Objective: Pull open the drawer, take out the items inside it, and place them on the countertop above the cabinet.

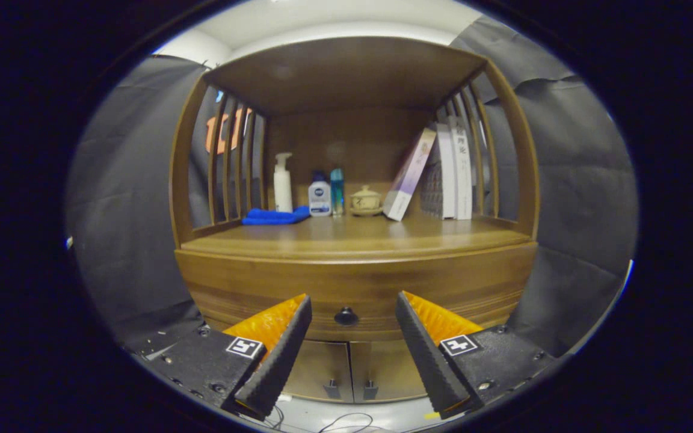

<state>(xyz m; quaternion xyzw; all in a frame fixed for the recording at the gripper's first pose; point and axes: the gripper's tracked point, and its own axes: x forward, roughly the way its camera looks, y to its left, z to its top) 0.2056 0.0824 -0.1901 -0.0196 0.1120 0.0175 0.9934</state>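
A wooden cabinet stands straight ahead. Its drawer (355,288) is closed, with a small dark round knob (346,316) at the lower middle of its front. My gripper (354,304) is open, and the knob sits in the gap between the two fingertips, a little beyond them. Nothing is held. Above the drawer lies the wooden countertop (355,237), bare along its front. What the drawer holds is hidden.
At the back of the countertop stand a white pump bottle (283,183), two small bottles (320,195), a lidded cup (365,199), a folded blue cloth (275,216) and leaning books (443,171). Slatted sides and a roof enclose it. Two small doors (349,370) sit below the drawer.
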